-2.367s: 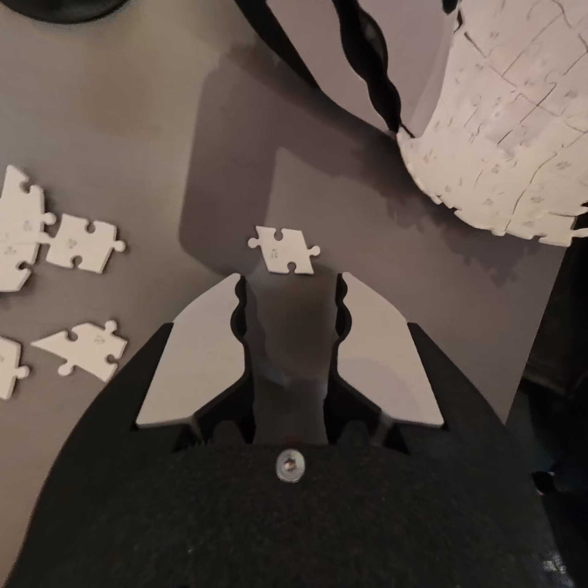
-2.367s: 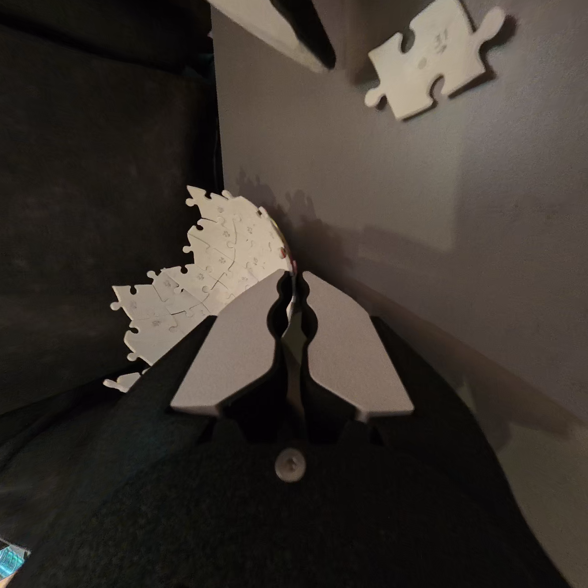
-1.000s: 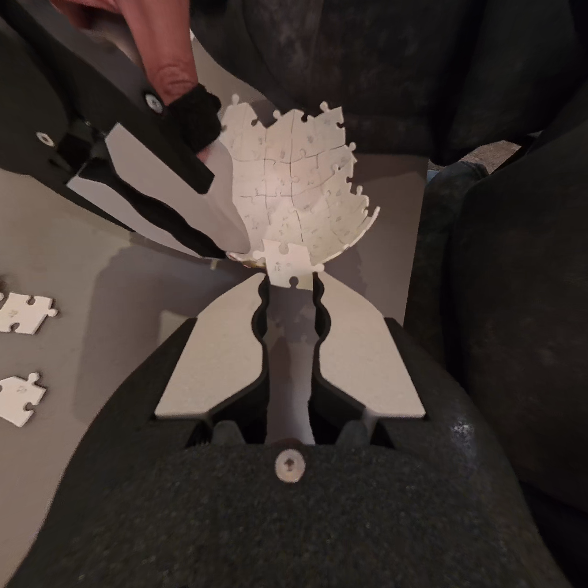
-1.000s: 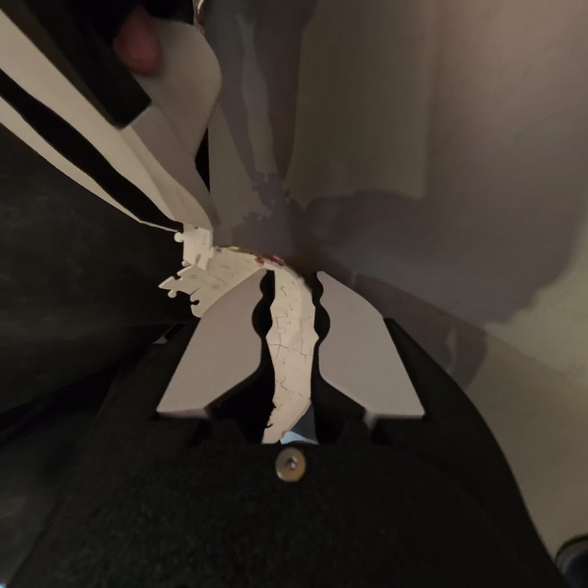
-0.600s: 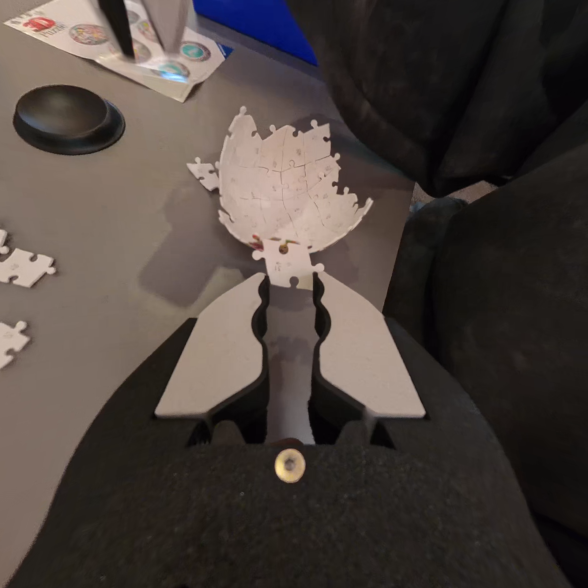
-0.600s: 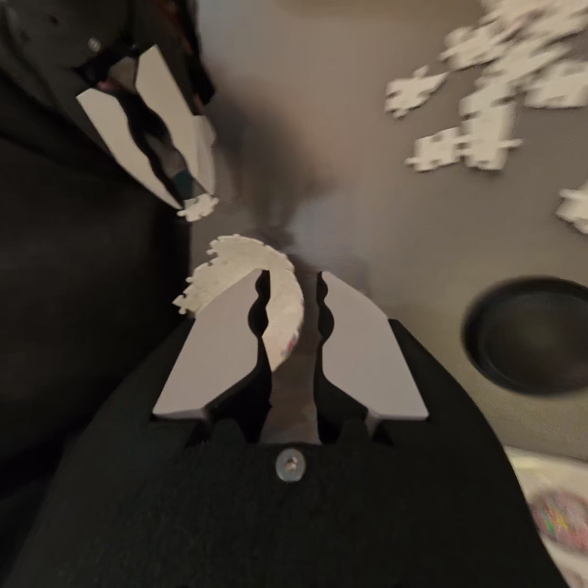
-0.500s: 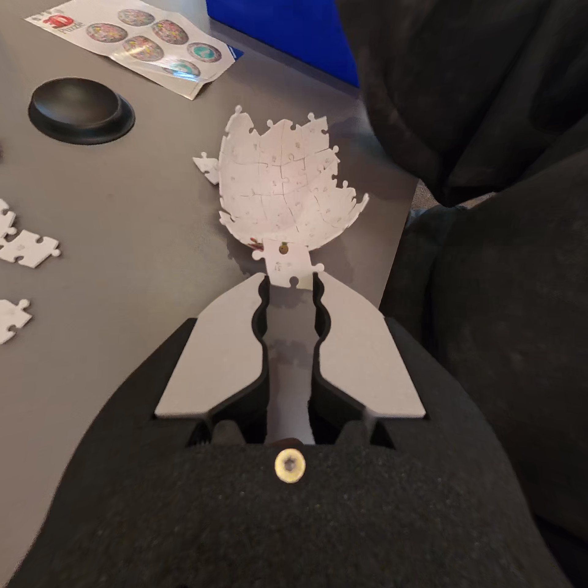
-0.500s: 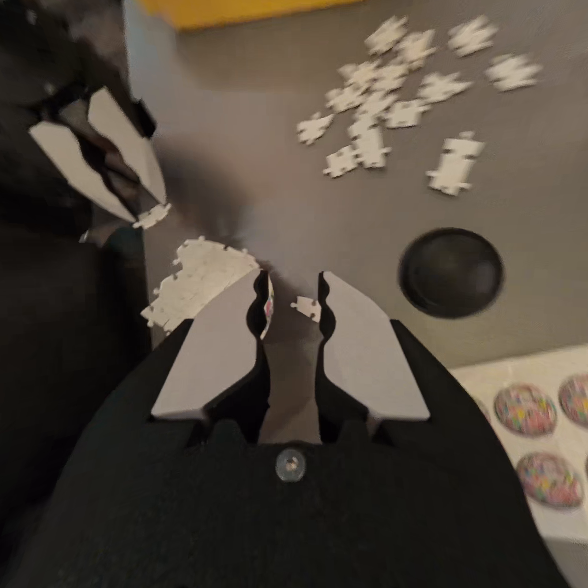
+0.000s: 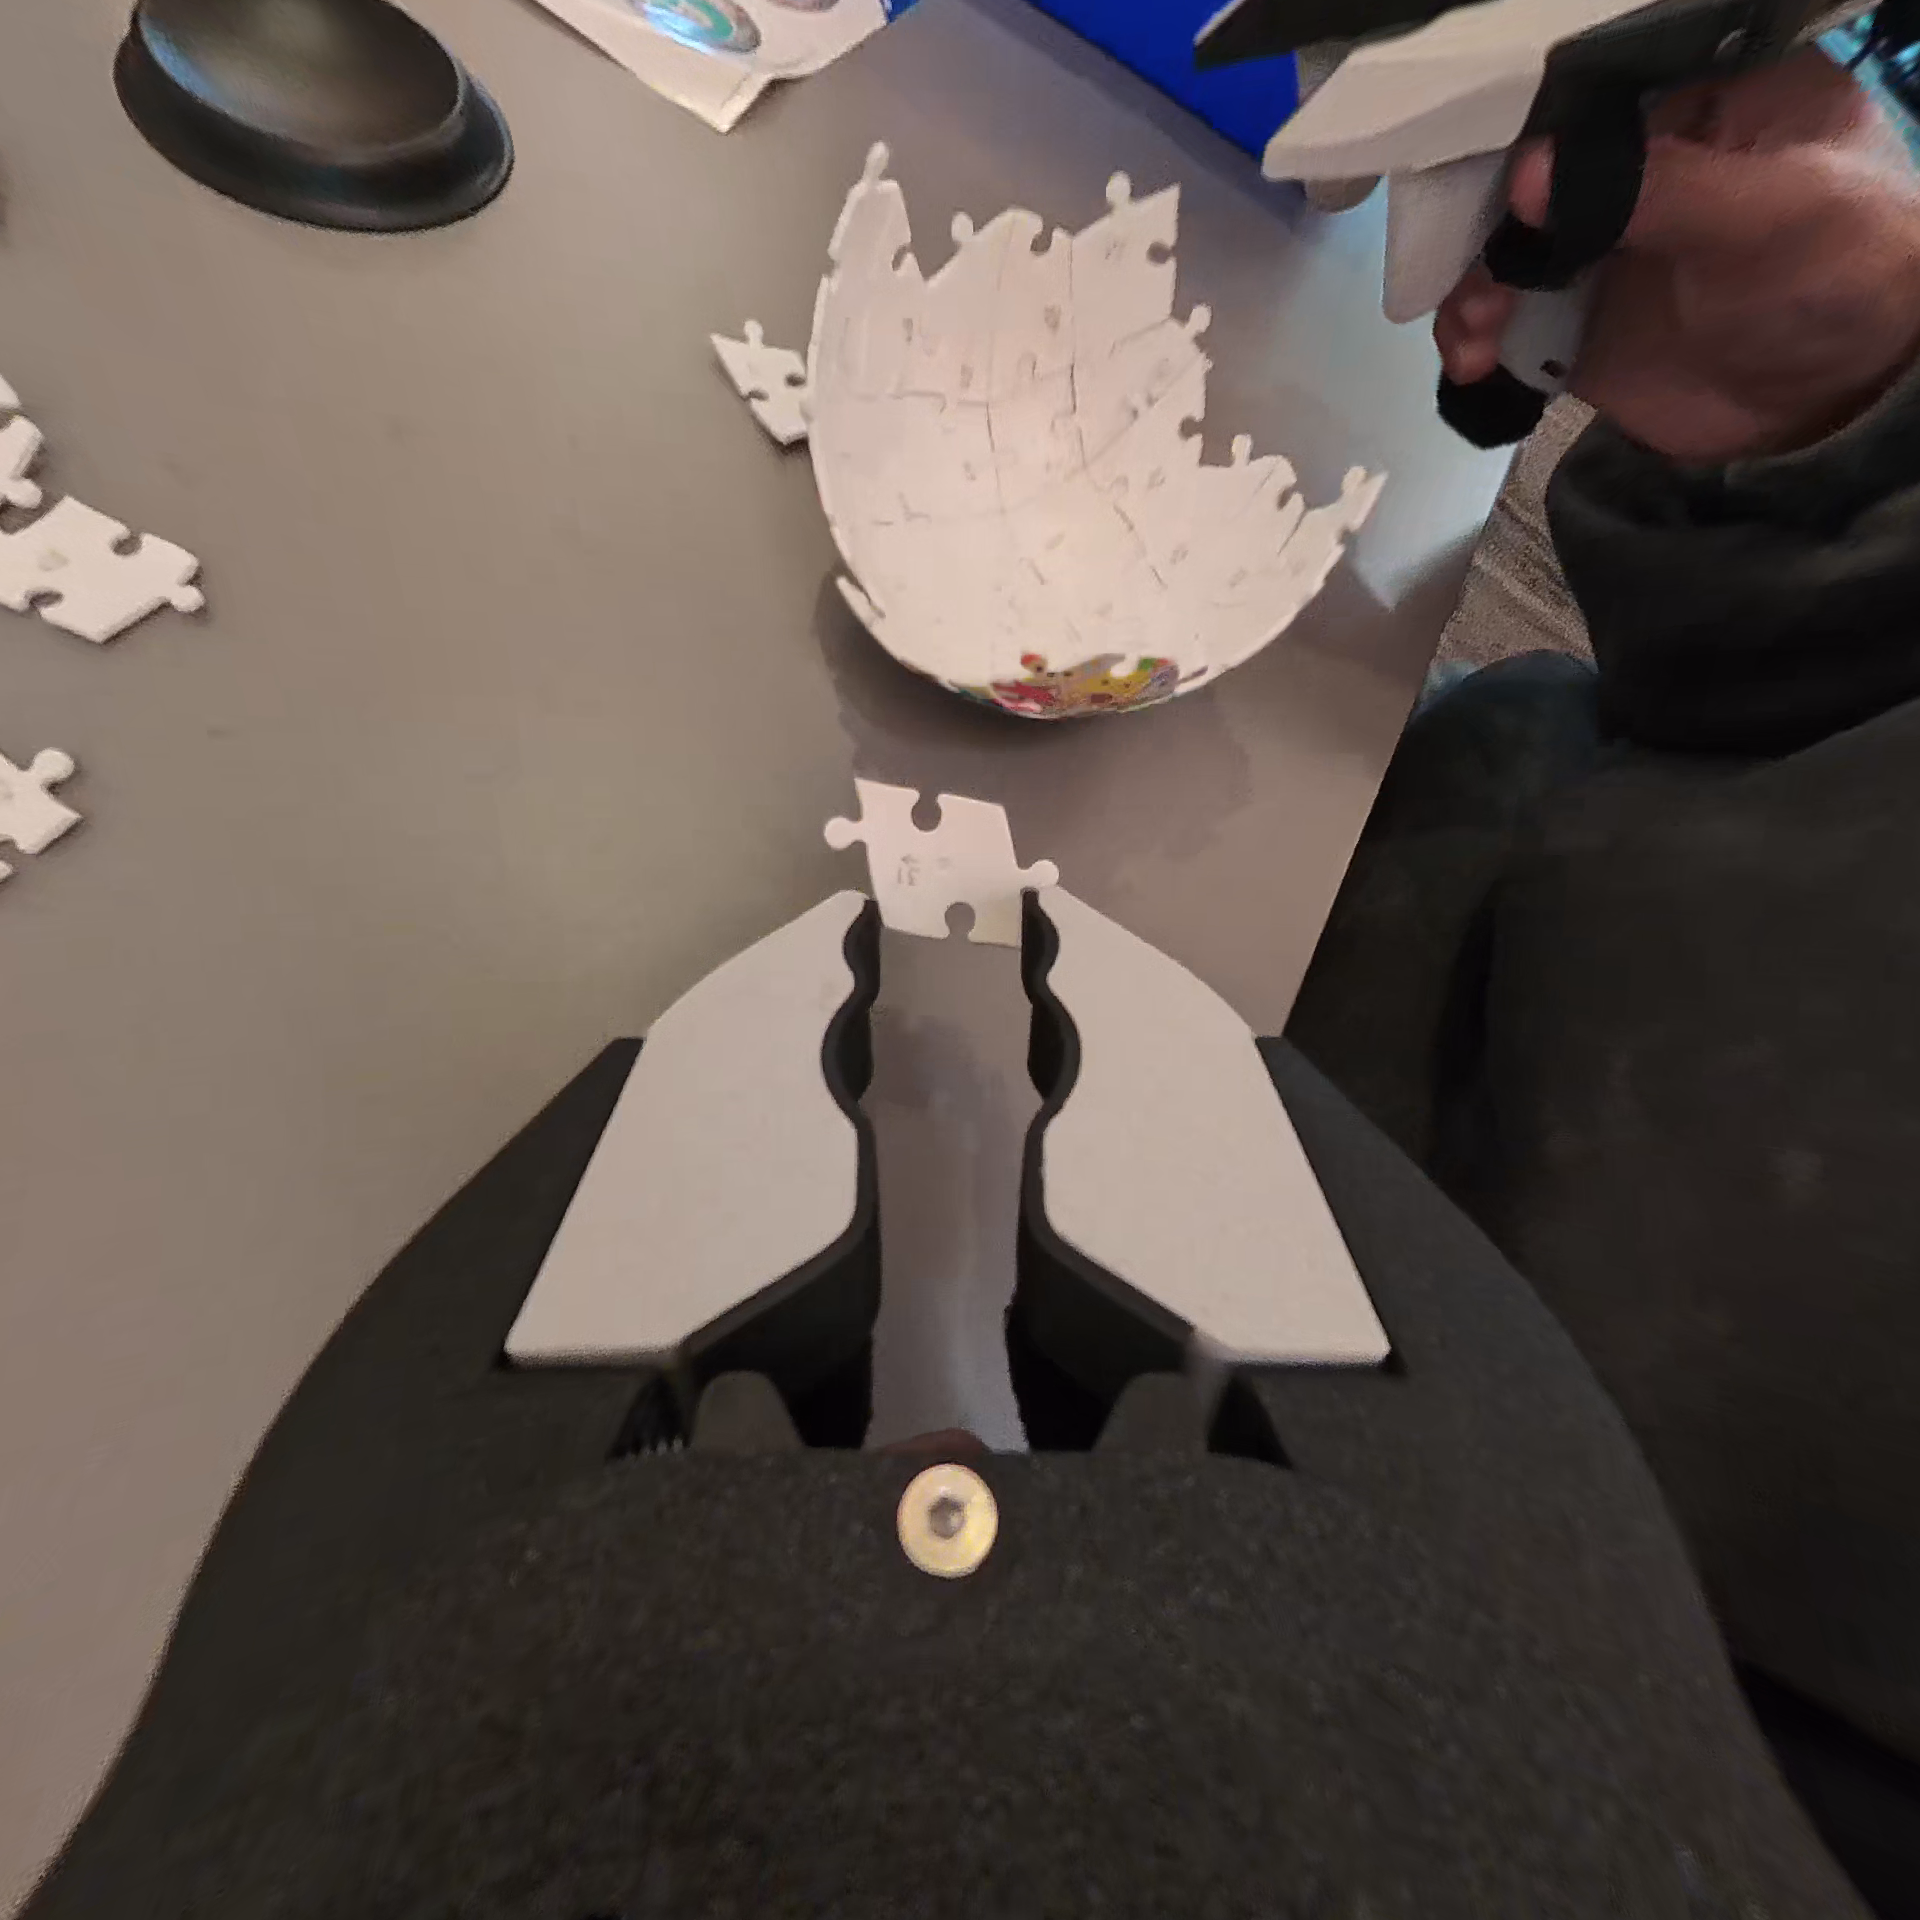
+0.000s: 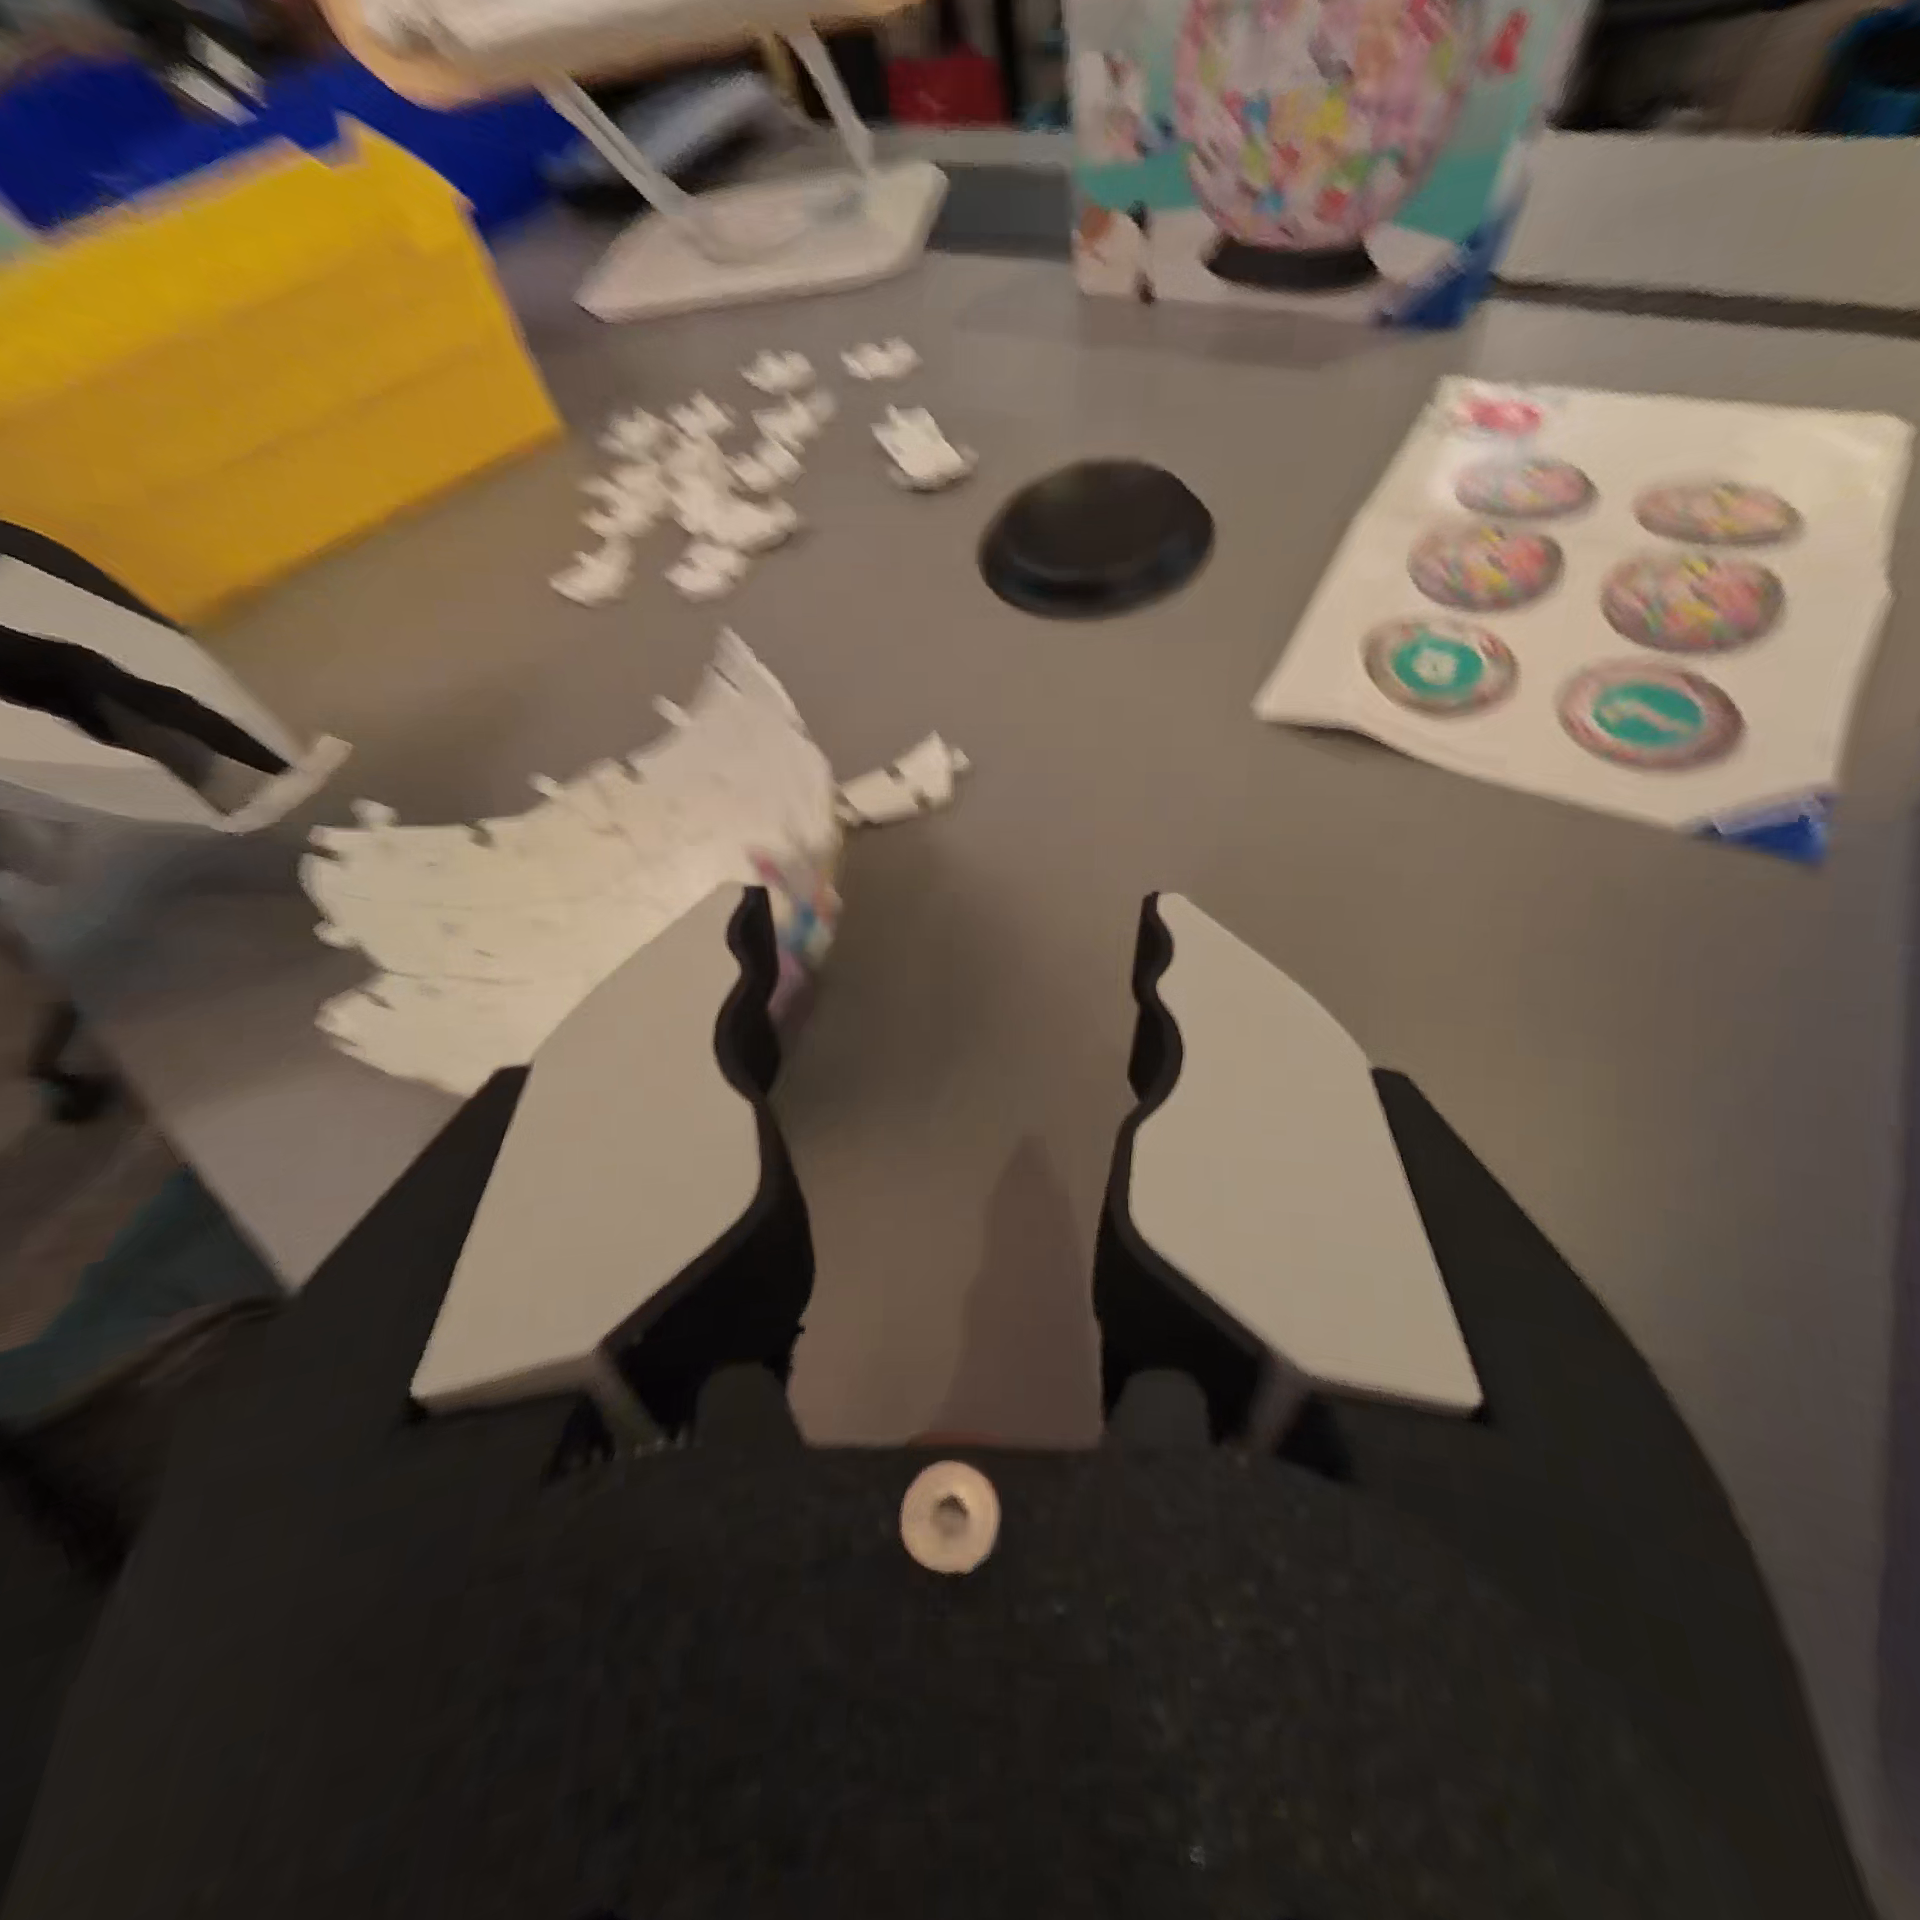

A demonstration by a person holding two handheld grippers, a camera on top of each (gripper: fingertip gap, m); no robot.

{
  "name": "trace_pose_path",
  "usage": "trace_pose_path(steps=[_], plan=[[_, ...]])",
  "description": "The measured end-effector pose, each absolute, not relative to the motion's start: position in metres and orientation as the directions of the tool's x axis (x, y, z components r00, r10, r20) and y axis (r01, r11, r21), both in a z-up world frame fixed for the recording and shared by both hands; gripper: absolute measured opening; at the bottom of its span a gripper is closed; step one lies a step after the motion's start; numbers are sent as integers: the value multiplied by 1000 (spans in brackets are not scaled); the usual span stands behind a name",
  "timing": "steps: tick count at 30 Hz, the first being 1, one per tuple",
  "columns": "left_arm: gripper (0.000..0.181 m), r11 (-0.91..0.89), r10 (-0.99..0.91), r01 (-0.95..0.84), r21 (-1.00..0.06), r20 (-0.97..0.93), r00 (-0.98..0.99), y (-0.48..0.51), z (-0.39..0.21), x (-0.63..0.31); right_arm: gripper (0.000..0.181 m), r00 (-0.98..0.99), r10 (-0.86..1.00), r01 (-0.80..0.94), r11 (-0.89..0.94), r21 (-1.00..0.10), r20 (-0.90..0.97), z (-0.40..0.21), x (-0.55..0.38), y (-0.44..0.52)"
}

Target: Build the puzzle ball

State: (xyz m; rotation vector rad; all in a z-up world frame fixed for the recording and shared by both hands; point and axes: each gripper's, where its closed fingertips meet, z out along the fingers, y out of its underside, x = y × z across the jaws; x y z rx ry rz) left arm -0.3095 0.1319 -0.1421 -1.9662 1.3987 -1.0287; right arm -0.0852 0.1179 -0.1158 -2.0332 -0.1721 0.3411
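R wrist view blurred — loose pieces (image 10: 707,488) hard to read. Left gripper (image 9: 948,914) jaws clamped on puzzle piece (image 9: 940,875); half-built puzzle ball (image 9: 1049,499) on worktop (image 9: 468,727) w/ nothing inside. Right gripper (image 10: 951,914) jaws apart.

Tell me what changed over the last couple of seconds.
The right gripper let go of the half-built ball, which now rests on the table, and drew back with its jaws open. The left gripper picked a loose piece off the table and still holds it.
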Motion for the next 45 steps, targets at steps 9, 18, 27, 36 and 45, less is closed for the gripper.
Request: trace_pose_path(steps=[9,18,27,36,45], plan=[[25,-323,-946,-614,-720,265,188,129,-159,-308,50,913,283,-33,-668,-743,-295,-135,-124,130],[25,-330,-943,-617,-714,283,177,127,-162,-307,41,873,287,-5,-804,-595,-395,-164,-135,147],[25,-331,-941,-626,-706,296,162,123,-165,-306,20,774,392,61,-827,-559,-497,-168,-152,160],[25,-341,-939,-622,-705,291,185,126,-164,-304,10,814,463,109,-715,-690,-351,-153,-151,166],[25,-336,-940,-608,-719,290,178,101,-152,-277,10,882,459,328,-438,-837,105,-119,-138,181]])
